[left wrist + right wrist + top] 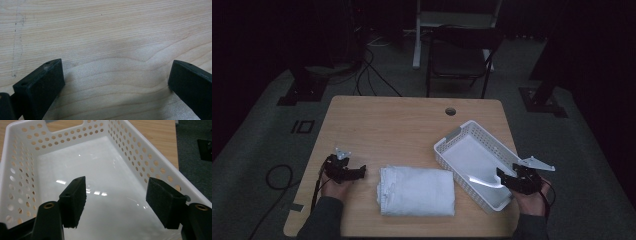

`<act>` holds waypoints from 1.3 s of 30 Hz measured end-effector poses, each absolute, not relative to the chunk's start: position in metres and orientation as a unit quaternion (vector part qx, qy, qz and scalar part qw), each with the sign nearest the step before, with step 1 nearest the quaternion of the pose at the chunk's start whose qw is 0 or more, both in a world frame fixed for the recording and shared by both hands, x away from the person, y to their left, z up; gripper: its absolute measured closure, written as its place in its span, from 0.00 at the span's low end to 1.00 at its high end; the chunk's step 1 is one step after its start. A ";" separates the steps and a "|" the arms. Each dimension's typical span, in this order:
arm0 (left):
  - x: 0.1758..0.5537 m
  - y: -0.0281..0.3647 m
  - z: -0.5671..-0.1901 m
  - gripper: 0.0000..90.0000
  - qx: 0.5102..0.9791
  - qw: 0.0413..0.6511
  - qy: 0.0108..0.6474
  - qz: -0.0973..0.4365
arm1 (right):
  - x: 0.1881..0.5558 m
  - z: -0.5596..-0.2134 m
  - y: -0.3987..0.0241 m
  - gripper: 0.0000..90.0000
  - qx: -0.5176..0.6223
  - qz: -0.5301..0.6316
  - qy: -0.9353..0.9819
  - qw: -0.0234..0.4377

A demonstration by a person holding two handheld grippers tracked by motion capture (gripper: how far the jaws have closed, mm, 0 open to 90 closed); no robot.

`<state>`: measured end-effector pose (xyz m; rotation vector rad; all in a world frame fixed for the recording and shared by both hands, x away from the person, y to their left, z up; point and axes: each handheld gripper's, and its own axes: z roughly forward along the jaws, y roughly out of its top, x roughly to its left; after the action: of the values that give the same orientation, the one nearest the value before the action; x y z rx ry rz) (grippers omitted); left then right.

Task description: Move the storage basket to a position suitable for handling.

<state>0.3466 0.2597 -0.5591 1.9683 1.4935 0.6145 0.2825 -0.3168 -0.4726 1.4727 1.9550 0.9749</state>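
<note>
Dim room, cables on the grey floor, and a wooden tabletop (pixel 412 125) under the lights. At its middle lies a folded white cloth (pixel 417 191); just right of it sits an empty white perforated basket (pixel 462 134). Over the basket's near end hangs the right gripper (pixel 504 177), jaws wide and empty. Left gripper (pixel 357 172), likewise spread and empty, hovers over bare wood beside the cloth. A one-sided pinch could likely unfold the cloth; a nudge might skid the light basket.

- Left hand-held gripper (pixel 353 172): black body, blocky black jaws with small screw holes, grey three-cornered plate on top, black cable trailing near.
- Right hand-held gripper (pixel 508 178): black, grey three-cornered plate, brass-coloured bushings at jaw bases, reddish cable.
- Sleeves (pixel 323 217): dark grey, both forearms.
</note>
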 end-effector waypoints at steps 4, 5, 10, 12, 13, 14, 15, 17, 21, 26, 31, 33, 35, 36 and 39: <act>0.347 0.260 -0.559 0.00 0.739 0.294 0.561 0.231 | 0.281 -0.473 -0.316 0.32 0.544 0.354 0.717 0.254; 0.347 0.260 -0.559 0.00 0.739 0.294 0.561 0.231 | 0.281 -0.473 -0.316 0.32 0.544 0.354 0.717 0.254; 0.346 0.260 -0.559 0.00 0.739 0.293 0.561 0.231 | 0.280 -0.475 -0.316 0.27 0.553 0.342 0.712 0.265; 0.346 0.259 -0.559 0.00 0.739 0.294 0.561 0.231 | 0.277 -0.475 -0.317 0.26 0.561 0.331 0.707 0.277; 0.346 0.259 -0.559 0.00 0.739 0.294 0.561 0.231 | 0.276 -0.475 -0.318 0.24 0.561 0.327 0.707 0.280; 0.346 0.260 -0.559 0.00 0.739 0.293 0.561 0.231 | 0.274 -0.476 -0.318 0.23 0.566 0.322 0.703 0.284; 0.346 0.260 -0.559 0.00 0.739 0.293 0.561 0.231 | 0.273 -0.476 -0.319 0.23 0.568 0.320 0.702 0.287; 0.346 0.260 -0.559 0.00 0.739 0.293 0.561 0.231 | 0.271 -0.478 -0.321 0.22 0.576 0.313 0.698 0.290; 0.346 0.259 -0.559 0.00 0.738 0.294 0.562 0.231 | 0.266 -0.483 -0.320 0.23 0.585 0.289 0.696 0.300; 0.346 0.259 -0.559 0.00 0.738 0.294 0.561 0.231 | 0.258 -0.484 -0.320 0.24 0.593 0.285 0.685 0.312; 0.346 0.259 -0.559 0.00 0.738 0.294 0.562 0.231 | 0.249 -0.482 -0.322 0.27 0.601 0.282 0.678 0.316; 0.346 0.259 -0.559 0.00 0.738 0.294 0.562 0.231 | 0.247 -0.483 -0.322 0.33 0.600 0.281 0.682 0.309; 0.346 0.259 -0.559 0.00 0.738 0.294 0.562 0.231 | 0.245 -0.481 -0.321 0.41 0.593 0.284 0.689 0.306; 0.346 0.259 -0.559 0.00 0.738 0.294 0.562 0.231 | 0.245 -0.481 -0.321 0.41 0.593 0.284 0.689 0.306; 0.346 0.258 -0.559 0.00 0.738 0.294 0.561 0.231 | 0.242 -0.477 -0.318 0.42 0.606 0.274 0.684 0.299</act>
<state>0.3456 0.2584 -0.5591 1.9661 1.4951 0.6149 0.2424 -0.3178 -0.4772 1.6097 1.8164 0.7262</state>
